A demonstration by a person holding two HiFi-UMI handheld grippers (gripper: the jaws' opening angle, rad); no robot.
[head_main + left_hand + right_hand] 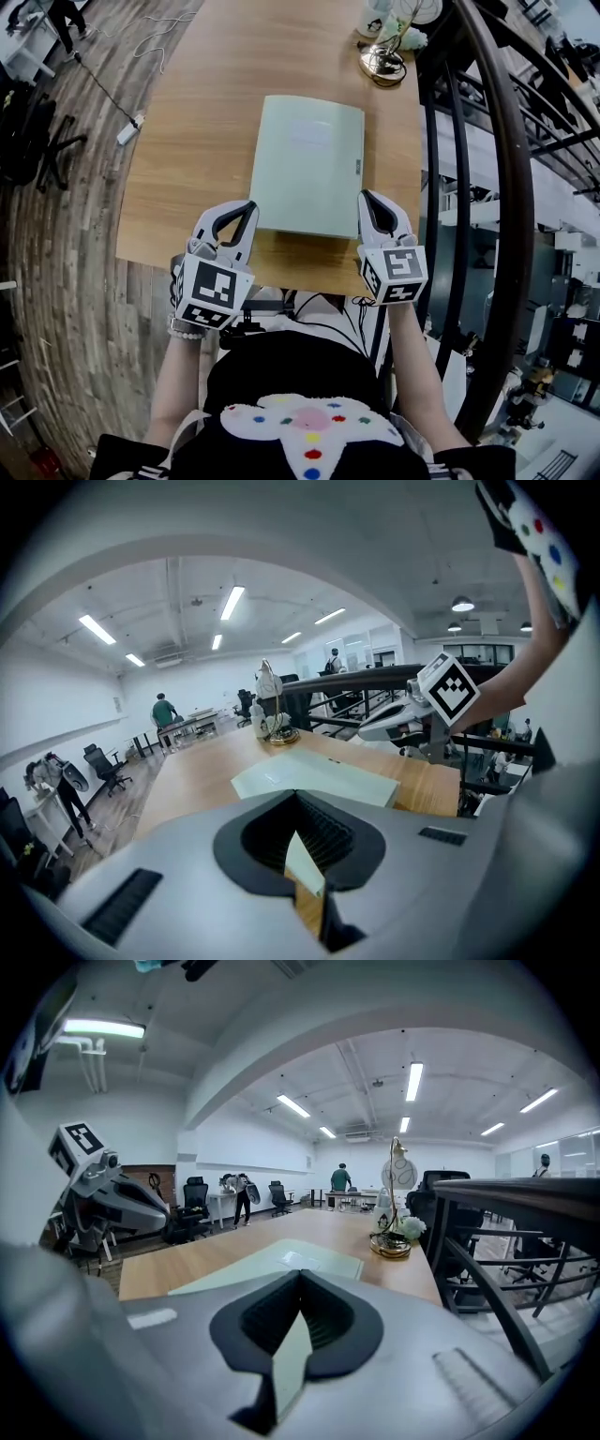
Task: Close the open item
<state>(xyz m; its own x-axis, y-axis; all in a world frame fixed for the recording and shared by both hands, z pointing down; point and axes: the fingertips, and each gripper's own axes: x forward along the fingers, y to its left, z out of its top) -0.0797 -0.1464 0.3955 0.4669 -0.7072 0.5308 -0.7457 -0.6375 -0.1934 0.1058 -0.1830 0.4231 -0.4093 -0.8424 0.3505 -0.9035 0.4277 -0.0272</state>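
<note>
now the left gripper [249, 206] and right gripper [367, 195] are held side by side above the near edge of the wooden surface [187, 141], both pointing forward and slightly down. the left one is tilted inward. each pair of fingers is pressed together with nothing between. the pale green folder [309, 164] lies flat and closed on the surface, its near corners just beside the two tips.

Pale green folder [309, 164] label too faint to read. Gold-base ornament [382, 58] cut by head view's top edge. Left tongs [298, 797], right tongs [300, 1277] hide folder's near edge in own views. Far people [164, 712] too small.
</note>
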